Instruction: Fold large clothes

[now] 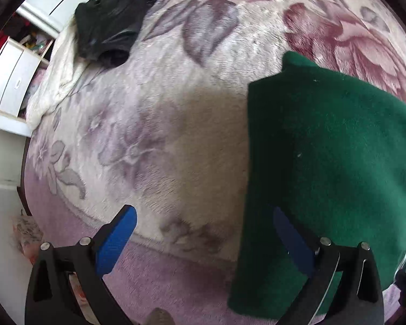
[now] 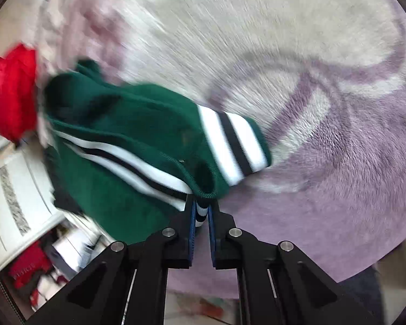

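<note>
A dark green sweater [image 1: 330,157] lies on the floral blanket [image 1: 176,146] at the right of the left wrist view. My left gripper [image 1: 203,211] hangs open above the blanket. Its right finger [image 1: 292,241] is over the sweater's left edge and its left finger [image 1: 116,241] is over bare blanket. In the right wrist view the same green sweater [image 2: 138,140] shows white and black stripes and hangs bunched and blurred. My right gripper [image 2: 203,203] is shut on its striped ribbed edge [image 2: 201,211], which sits pinched between the blue pads.
A black garment [image 1: 113,27] lies crumpled near the blanket's far left edge. White drawers [image 1: 8,81] stand beyond that edge. A red garment [image 2: 13,92] sits at the left of the right wrist view, above white furniture [image 2: 19,189] and clutter on the floor.
</note>
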Available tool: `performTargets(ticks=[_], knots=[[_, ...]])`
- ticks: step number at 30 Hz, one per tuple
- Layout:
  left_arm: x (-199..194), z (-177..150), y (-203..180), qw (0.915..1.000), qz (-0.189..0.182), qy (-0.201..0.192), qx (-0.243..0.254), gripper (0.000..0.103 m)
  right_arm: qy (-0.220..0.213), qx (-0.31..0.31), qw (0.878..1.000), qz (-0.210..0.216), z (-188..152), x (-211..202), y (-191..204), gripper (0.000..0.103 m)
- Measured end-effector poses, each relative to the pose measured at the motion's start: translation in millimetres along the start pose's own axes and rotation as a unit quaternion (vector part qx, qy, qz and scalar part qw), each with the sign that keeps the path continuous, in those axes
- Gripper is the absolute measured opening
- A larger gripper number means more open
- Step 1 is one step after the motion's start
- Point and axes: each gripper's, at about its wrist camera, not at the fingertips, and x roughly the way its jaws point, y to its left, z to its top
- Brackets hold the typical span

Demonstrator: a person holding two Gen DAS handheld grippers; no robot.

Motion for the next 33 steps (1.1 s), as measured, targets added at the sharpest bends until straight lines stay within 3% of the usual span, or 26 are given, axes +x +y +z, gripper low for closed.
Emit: performTargets(ticks=[3,7,9,11,13,16,19,21,24,28,30,32,33], knots=[[5.2,5.7,-10.7,0.9996,0.02,-0.005,0.019,0.103,0.01,-0.07,0.997,-0.039,3.6,-11.2,29.8,0.016],[-0.3,12.9,-6.3,0.9998,0.012,-0.016,0.009,0.103,-0.054,-0.175,0.978,-0.097,-7.3,-57.9,86.9,0.019],[-4.4,17.0,-5.1,0.9997,0.011,-0.021,0.003,0.103,-0.061,-0.216,0.972,-0.073,-12.5,-68.6,114.5,0.019],[-10.5,25.7,-4.9,0.9996,0.003,-0.029,-0.006,0.103,-0.026,-0.252,0.967,-0.032,-13.3,-60.1,139.8,0.022],[-12.7,37.9,-7.5,0.9994,-0.008,-0.033,-0.012,0.103,0.018,-0.258,0.966,0.009,-0.5,-35.3,166.7,0.022],[-14.9,67.1,-13.0,0.9986,-0.009,-0.05,-0.016,0.103,0.032,-0.25,0.967,0.03,19.3,-4.3,182.0,0.022],[-6.3,109.4,-19.1,0.9976,0.003,-0.067,-0.016,0.103,0.002,-0.231,0.973,-0.006,44.4,10.0,178.3,0.022],[12.5,136.4,-24.0,0.9981,0.025,-0.055,0.0,0.103,-0.009,-0.21,0.978,-0.005,51.1,12.7,172.1,0.021],[67.1,161.3,-29.0,0.998,0.045,0.022,0.039,0.103,-0.023,-0.198,0.98,-0.016,54.3,-2.5,159.9,0.022],[105.3,166.5,-9.6,0.9951,0.002,0.09,0.042,0.103,-0.028,-0.201,0.978,-0.037,61.7,-22.0,145.9,0.022],[101.5,168.0,3.2,0.9956,0.004,0.089,0.028,0.103,-0.024,-0.212,0.976,-0.037,67.0,-34.5,136.3,0.022],[83.2,166.9,20.8,0.9979,0.004,0.064,0.009,0.103,-0.033,-0.231,0.972,-0.038,65.7,-49.8,133.9,0.023],[75.6,165.2,27.2,0.9985,-0.002,0.055,-0.001,0.103,-0.04,-0.248,0.967,-0.042,64.4,-57.3,134.4,0.033]])
